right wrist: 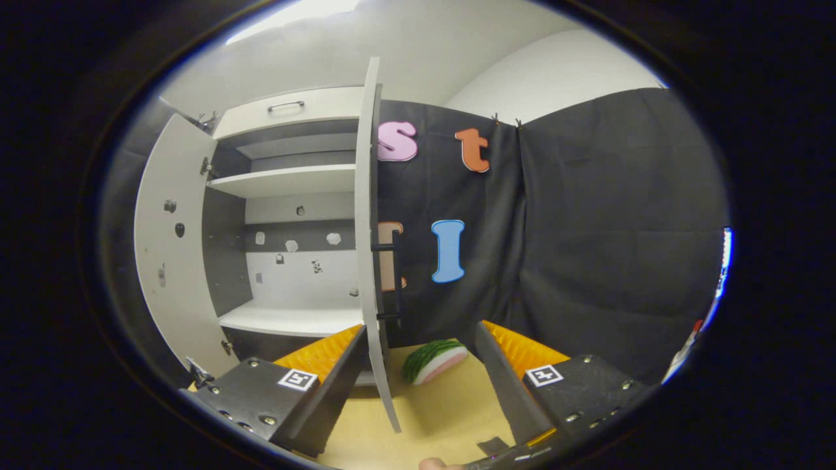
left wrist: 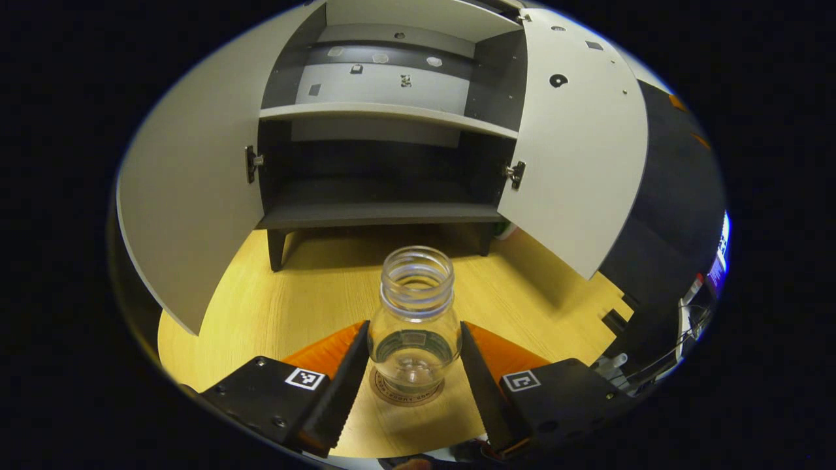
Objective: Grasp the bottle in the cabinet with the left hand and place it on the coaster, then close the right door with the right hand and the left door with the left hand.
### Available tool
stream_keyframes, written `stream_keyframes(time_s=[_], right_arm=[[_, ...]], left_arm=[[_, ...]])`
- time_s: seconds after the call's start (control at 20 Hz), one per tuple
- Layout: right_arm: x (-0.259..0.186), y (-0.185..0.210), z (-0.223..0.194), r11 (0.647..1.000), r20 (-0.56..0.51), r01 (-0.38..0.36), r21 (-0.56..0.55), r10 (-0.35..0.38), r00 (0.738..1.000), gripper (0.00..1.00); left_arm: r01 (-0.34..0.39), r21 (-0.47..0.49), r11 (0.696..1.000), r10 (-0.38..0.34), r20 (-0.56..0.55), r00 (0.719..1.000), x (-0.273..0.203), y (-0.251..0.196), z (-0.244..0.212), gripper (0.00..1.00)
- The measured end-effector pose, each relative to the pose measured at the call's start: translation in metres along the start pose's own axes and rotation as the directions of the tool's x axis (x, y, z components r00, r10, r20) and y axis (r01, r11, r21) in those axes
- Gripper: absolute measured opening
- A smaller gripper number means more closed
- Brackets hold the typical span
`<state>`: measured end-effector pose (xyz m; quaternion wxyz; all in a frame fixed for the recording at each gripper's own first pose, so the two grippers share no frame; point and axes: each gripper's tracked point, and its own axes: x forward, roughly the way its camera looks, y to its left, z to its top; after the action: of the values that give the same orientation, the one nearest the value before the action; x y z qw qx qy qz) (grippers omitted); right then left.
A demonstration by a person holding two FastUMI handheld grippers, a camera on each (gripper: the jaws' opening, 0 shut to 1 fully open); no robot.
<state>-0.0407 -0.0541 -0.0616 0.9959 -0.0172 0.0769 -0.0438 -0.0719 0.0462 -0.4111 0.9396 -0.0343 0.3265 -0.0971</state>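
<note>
Left gripper view has the bottle (left wrist: 416,320) upright on the coaster (left wrist: 406,391), the left gripper (left wrist: 415,365) spread just beside it, so it should back straight out, while the right gripper (right wrist: 418,372), likewise apart, straddles the right door (right wrist: 369,248).

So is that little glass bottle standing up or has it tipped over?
Upright. In the left gripper view the bottle stands on the coaster, open mouth up, between the left tool's spread fingers.
</note>
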Motion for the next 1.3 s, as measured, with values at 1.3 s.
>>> stream_keyframes(time_s=[1.3], right_arm=[[0.018, -0.006, -0.015, 1.000, -0.018, -0.012, 0.022, 0.013, 1.000, 1.00]], left_arm=[[-0.049, 0.044, 0.998, 0.029, 0.373, 0.927, -0.100, -0.023, 0.195, 0.83]])
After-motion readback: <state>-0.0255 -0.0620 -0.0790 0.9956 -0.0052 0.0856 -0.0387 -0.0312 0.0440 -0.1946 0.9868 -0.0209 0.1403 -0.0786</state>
